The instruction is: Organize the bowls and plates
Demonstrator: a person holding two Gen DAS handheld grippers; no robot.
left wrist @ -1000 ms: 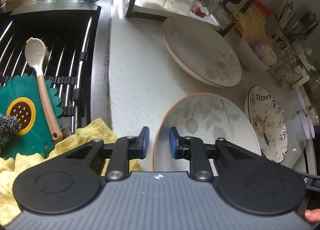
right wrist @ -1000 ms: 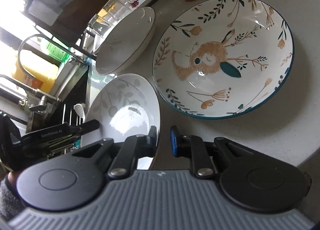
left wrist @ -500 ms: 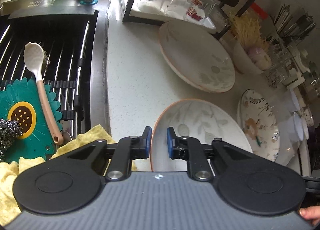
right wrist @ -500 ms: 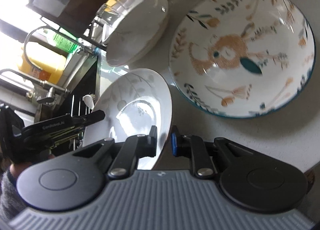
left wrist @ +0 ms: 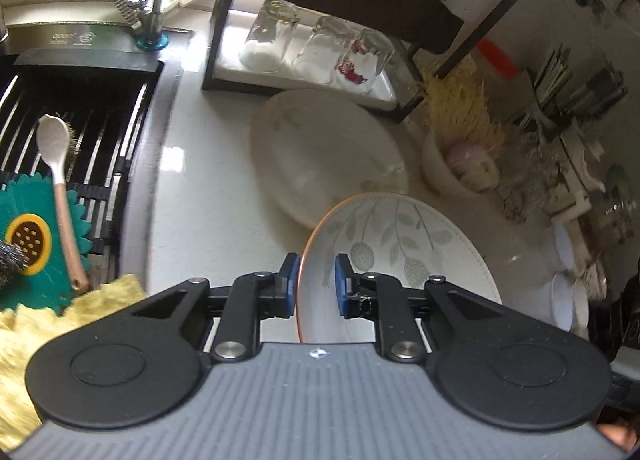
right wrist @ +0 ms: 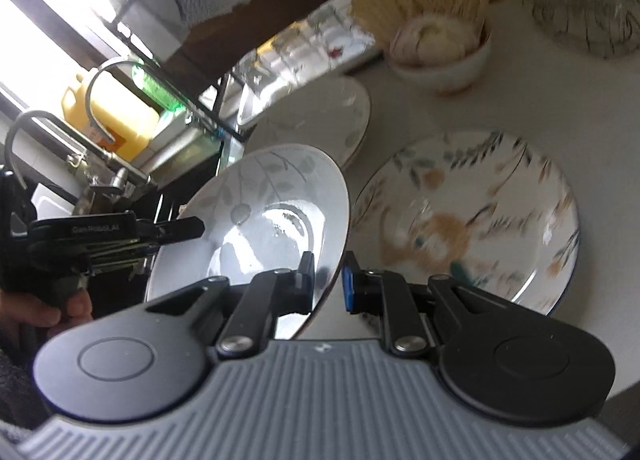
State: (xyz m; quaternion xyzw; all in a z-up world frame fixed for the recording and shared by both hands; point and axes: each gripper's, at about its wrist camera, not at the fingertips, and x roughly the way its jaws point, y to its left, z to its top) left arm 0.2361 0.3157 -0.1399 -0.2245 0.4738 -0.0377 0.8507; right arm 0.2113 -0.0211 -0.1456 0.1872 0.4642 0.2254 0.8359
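White speckled stone makes up the tabletop, with a black slatted sink rack at its left and a dark-framed shelf of upturned clear glasses at the far side.

The white leaf-patterned plate with an orange rim is raised and tilted over the tabletop, held at two opposite edges. The left tool has its blue pads on either side of the plate's near-left rim, gripping it; the right tool clamps the plate's other edge the same way.

Only the left wrist view shows the sink side: a pale spoon with a pink handle lying on a teal sunflower mat, and a yellow cloth near them. Only the right wrist view shows the floral plate with a tan animal and blue rim, flat on the tabletop just right of the held plate, and the left tool seen from the side.

Beyond the held plate lies a second white leaf-patterned plate, partly covered by it. A small white bowl under a bundle of yellow sticks stands farther right.
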